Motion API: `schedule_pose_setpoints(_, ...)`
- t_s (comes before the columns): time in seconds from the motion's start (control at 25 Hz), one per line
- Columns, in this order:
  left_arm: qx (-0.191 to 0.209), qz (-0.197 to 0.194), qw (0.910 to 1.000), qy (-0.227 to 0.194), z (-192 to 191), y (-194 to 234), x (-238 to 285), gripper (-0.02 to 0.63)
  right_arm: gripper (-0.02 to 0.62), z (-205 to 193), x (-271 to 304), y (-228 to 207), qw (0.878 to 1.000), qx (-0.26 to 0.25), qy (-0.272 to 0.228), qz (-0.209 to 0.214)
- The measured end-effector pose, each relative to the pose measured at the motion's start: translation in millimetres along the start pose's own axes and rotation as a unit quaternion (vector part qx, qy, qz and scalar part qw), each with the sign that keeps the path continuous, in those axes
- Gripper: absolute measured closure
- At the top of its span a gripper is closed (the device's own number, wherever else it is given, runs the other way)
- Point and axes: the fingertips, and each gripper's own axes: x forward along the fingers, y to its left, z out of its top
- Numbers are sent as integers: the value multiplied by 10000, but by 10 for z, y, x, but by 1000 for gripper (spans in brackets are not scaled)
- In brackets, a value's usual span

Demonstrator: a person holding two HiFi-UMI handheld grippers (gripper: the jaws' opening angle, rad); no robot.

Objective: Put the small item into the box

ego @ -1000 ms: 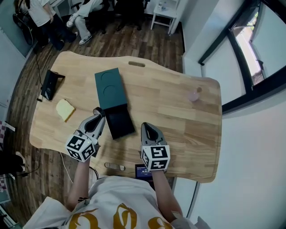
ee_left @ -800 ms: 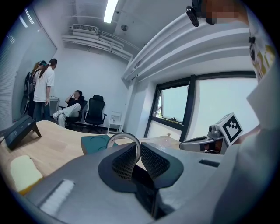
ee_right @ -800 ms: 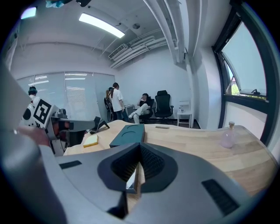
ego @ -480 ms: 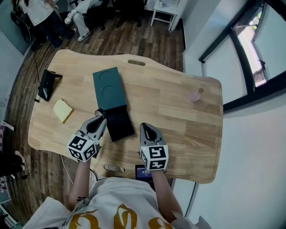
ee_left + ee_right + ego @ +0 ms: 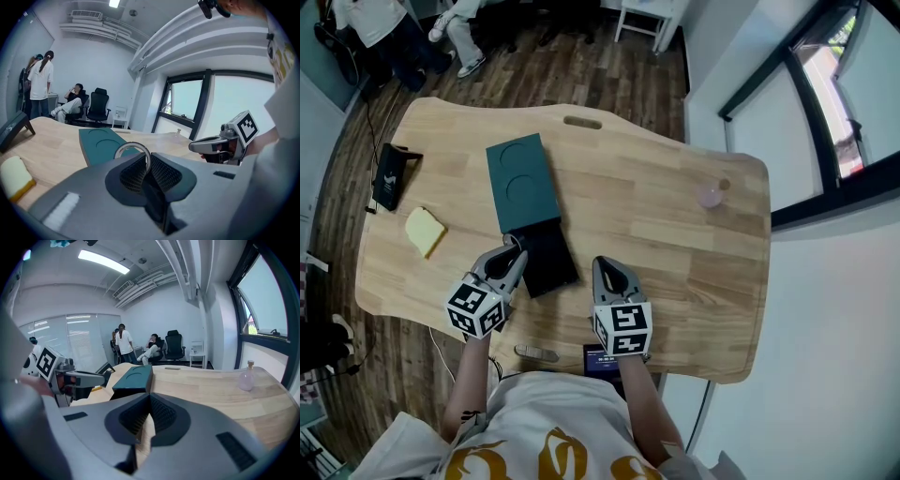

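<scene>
The left gripper [image 5: 146,161] has its jaws clamped on a small silver ring [image 5: 126,145], which stands upright above the pads. The right gripper [image 5: 149,399] has its jaws pressed together with nothing between them, above bare wooden table [image 5: 656,187].

Only the left gripper view shows the ring; in the head view it is too small to make out. The head view shows the teal box [image 5: 520,183] lying flat, with a dark tray [image 5: 546,258] sticking out of its near end. The left gripper's tips sit at that tray's left edge, and the right gripper is just beside the tray's right.

The head view also shows a yellow block [image 5: 424,230] and a black device [image 5: 391,174] at the left, and a pale bottle [image 5: 711,194] well apart at the right.
</scene>
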Motion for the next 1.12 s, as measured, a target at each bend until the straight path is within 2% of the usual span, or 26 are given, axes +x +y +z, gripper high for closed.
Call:
schedule_pose_setpoints(0.6,131,-88,9966,810,-371,-40,323,568,594,-168,257,-224,9995,129,244,134)
schedule_pose_setpoints(0.8,428,-123,9923,1154,-501,-86,409,568,594,-262,329,-259,9991,157,347,190)
schedule_pose_setpoints(1.12,413,-262,9865,1565,-680,-85,498,568,594,-364,464,-283,9982,139,520,258)
